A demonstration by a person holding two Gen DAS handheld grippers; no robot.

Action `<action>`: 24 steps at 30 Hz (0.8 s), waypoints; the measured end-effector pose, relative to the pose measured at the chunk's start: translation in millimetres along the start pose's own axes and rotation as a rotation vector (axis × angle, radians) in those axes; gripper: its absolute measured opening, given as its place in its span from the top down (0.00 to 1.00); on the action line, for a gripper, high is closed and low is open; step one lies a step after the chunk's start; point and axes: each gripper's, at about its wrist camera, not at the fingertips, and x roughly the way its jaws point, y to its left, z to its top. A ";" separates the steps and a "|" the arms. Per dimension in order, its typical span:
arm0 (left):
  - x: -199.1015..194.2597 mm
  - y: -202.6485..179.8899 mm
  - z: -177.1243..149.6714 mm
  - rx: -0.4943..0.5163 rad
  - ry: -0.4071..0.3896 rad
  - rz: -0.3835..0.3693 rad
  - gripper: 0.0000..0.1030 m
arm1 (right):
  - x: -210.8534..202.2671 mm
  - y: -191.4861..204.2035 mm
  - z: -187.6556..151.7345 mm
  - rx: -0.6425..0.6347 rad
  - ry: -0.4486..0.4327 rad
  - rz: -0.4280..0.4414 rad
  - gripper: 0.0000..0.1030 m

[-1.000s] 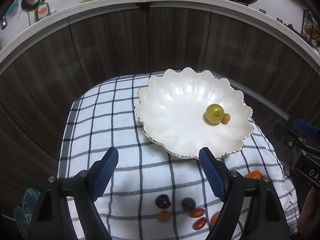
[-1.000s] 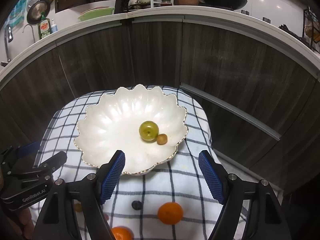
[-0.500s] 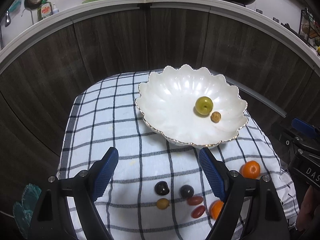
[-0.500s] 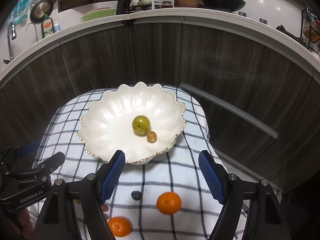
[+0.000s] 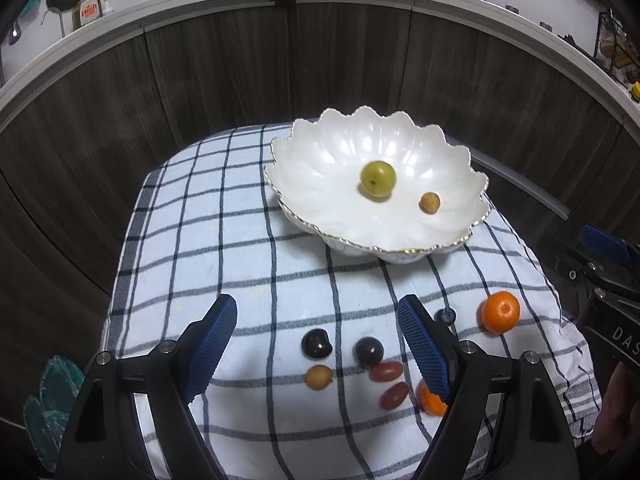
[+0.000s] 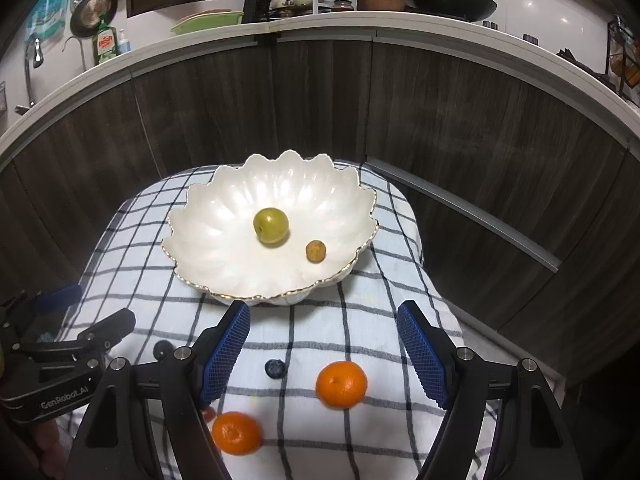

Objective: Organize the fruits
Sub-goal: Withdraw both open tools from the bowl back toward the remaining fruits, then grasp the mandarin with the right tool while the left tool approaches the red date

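A white scalloped bowl point(image 5: 320, 168) point(image 6: 224, 240) on a checked cloth holds a green round fruit point(image 5: 377, 179) point(image 6: 271, 225) and a small brown one point(image 5: 430, 202) point(image 6: 315, 250). On the cloth in front lie two dark fruits point(image 5: 316, 343), a small yellow one point(image 5: 318, 377), two red oval ones point(image 5: 386, 371), a blueberry point(image 6: 275, 369) and two oranges point(image 6: 341, 384) point(image 6: 237, 433). My left gripper point(image 5: 318, 344) hangs open above the small fruits. My right gripper point(image 6: 324, 354) is open above the blueberry and the nearer orange. Neither holds anything.
The checked cloth point(image 5: 224, 248) covers a small raised surface that drops off on all sides. Dark wooden cabinet fronts point(image 6: 320, 100) curve behind it under a white counter point(image 6: 320, 20) with dishes, a wok and a soap bottle.
Both grippers have drawn back from the bowl, which now sits farther up in each view. More loose fruit on the cloth has come into sight. The green fruit and the brown one lie farther apart.
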 end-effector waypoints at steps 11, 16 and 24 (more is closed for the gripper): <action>13.3 -17.2 -31.8 0.032 0.038 -0.028 0.20 | 8.8 -9.7 -20.3 -0.009 0.016 0.006 0.26; 20.3 -21.2 -43.0 0.045 0.047 -0.042 0.20 | 15.3 -12.1 -32.1 -0.014 0.024 0.004 0.26; 25.0 -22.1 -53.1 0.066 0.043 -0.045 0.20 | 24.2 -11.7 -44.5 -0.019 0.043 0.003 0.26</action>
